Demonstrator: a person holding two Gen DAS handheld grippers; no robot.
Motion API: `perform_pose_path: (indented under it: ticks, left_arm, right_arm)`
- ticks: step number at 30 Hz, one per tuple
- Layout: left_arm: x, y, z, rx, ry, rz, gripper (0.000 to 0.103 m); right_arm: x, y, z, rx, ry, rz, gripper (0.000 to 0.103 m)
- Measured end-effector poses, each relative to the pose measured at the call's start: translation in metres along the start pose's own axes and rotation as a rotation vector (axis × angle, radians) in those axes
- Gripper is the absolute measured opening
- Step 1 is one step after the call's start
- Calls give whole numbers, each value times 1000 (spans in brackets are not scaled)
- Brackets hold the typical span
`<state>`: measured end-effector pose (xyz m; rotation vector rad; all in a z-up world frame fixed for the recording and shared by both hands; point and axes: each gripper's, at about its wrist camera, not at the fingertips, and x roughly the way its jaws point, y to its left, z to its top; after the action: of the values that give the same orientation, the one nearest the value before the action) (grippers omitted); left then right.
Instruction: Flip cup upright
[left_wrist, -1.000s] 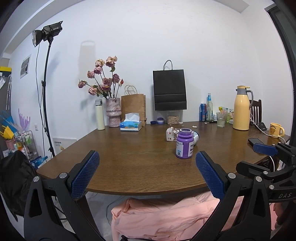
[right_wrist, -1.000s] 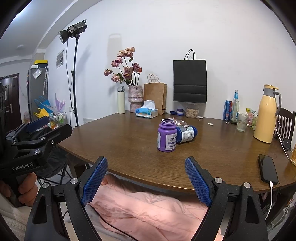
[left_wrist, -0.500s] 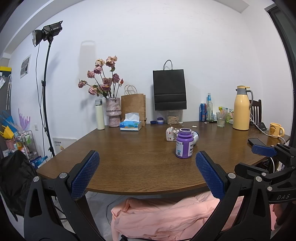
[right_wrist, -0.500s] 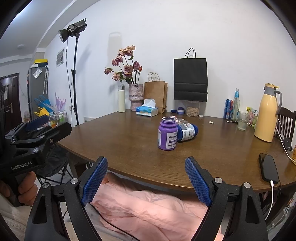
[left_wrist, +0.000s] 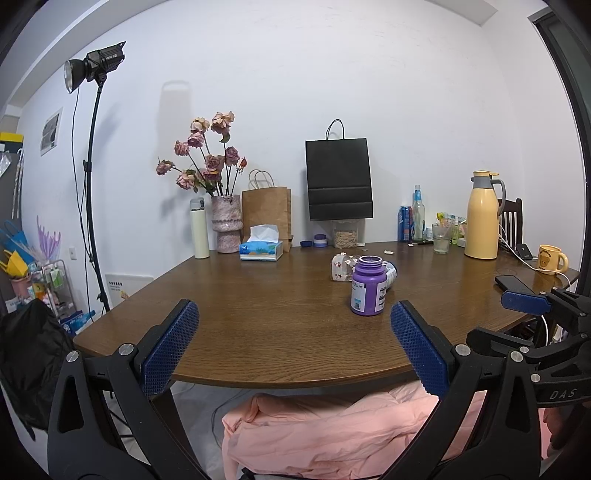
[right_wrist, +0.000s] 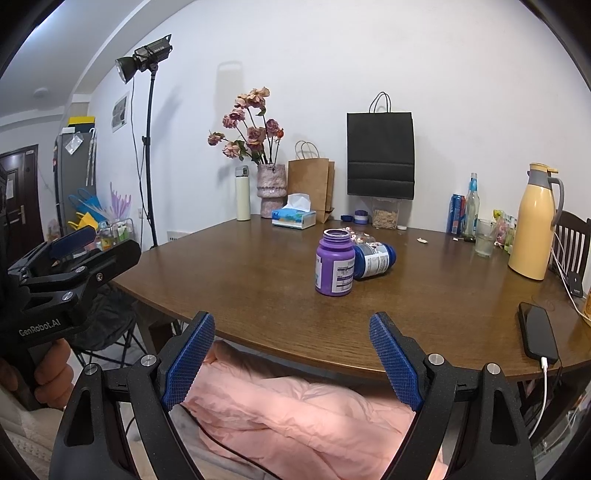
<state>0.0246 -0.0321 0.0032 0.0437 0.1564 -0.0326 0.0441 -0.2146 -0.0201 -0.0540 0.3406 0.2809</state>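
A clear glass cup with a floral print (left_wrist: 341, 266) lies on its side on the brown table (left_wrist: 258, 295), behind a purple bottle (left_wrist: 367, 290); in the right wrist view only its top (right_wrist: 356, 236) shows. My left gripper (left_wrist: 293, 347) is open and empty, held before the table's front edge. My right gripper (right_wrist: 291, 356) is open and empty, also short of the edge; it shows in the left wrist view (left_wrist: 524, 301) at the right. The left gripper shows in the right wrist view (right_wrist: 70, 254) at the left.
A blue-capped bottle (right_wrist: 373, 260) lies on its side beside the upright purple bottle (right_wrist: 334, 262). A phone (right_wrist: 537, 336) charges at the right edge. A yellow jug (right_wrist: 532, 221), a glass (right_wrist: 485, 242), a tissue box (right_wrist: 293, 218), a vase and bags stand at the back. Pink cloth (right_wrist: 295, 413) lies below.
The right wrist view has shifted slightly: the bottles sit a little higher and nearer the middle. The left wrist view is nearly unchanged. Both grippers stay open.
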Motion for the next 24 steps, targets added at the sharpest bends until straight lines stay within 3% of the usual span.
perform_pose_path:
  ticks: [24]
  left_arm:
    - [-2, -1, -1, -2, 0, 4, 103]
  right_arm:
    - [2, 1, -3, -3, 14, 3, 90]
